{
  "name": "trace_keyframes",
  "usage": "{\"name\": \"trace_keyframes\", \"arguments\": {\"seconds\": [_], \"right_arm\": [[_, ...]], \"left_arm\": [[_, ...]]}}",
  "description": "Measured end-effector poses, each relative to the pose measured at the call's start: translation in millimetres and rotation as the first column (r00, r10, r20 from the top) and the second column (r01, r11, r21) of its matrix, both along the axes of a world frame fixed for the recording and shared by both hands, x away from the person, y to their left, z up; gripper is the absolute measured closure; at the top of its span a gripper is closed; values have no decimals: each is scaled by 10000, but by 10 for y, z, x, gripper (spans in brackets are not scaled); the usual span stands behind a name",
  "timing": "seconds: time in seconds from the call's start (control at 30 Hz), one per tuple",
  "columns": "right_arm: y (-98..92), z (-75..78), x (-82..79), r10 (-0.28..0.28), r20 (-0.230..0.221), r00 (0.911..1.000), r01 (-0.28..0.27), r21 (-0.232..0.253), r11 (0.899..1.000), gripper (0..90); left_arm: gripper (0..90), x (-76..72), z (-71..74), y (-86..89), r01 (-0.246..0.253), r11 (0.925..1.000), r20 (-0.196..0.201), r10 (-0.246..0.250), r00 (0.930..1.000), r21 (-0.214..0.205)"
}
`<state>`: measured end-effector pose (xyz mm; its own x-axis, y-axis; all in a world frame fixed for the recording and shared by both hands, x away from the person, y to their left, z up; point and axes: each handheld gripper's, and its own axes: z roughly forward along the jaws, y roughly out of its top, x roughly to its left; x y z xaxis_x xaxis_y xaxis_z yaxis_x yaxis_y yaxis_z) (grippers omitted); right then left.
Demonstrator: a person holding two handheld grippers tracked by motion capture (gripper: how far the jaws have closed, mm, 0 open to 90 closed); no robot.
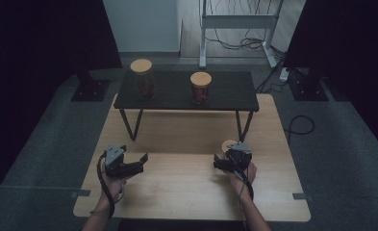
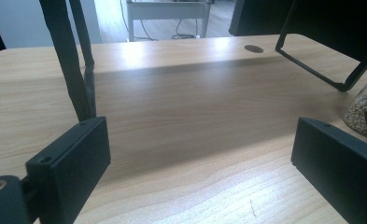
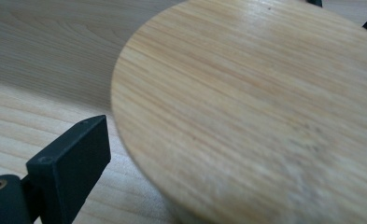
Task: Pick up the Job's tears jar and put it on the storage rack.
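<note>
A glass jar with a round wooden lid [image 1: 228, 144] stands on the light wooden table [image 1: 186, 192] at the right. In the left gripper view its glass wall [image 2: 361, 114] shows beige grains inside. My right gripper [image 1: 224, 156] hangs close over this jar, and the lid [image 3: 246, 116] lies right in front of its camera. Its left jaw stands apart from the lid's edge; the other jaw is hidden behind the lid. My left gripper [image 1: 143, 162] rests low at the table's left, wide open [image 2: 200, 154] with nothing but bare table between the jaws.
A low black shelf [image 1: 177, 102] on thin metal legs [image 2: 74, 70] spans the table's far half. It carries two more lidded jars [image 1: 144, 79] [image 1: 200, 87]. Behind it stand a white frame [image 1: 237, 21] and floor cables [image 1: 299, 126].
</note>
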<state>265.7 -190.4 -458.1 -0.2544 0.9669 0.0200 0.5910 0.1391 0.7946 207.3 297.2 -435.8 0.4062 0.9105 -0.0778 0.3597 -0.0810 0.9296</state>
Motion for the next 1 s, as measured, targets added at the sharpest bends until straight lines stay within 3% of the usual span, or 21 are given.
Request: {"name": "trace_keyframes", "arguments": {"seconds": [0.4,0.73,1.0], "right_arm": [[63,12,99,24,-67,10000,-26,-282,9996,82],[35,-6,146,-133,-87,9999,131,-171,9998,128],[12,-11,167,-191,-102,9998,190,-65,9998,227]], "left_arm": [[43,8,-3,16,-80,10000,-21,80,10000,-17],[43,9,-3,23,-98,9999,-18,98,10000,-36],[43,14,-6,28,-130,9999,-25,130,9999,-43]]}}
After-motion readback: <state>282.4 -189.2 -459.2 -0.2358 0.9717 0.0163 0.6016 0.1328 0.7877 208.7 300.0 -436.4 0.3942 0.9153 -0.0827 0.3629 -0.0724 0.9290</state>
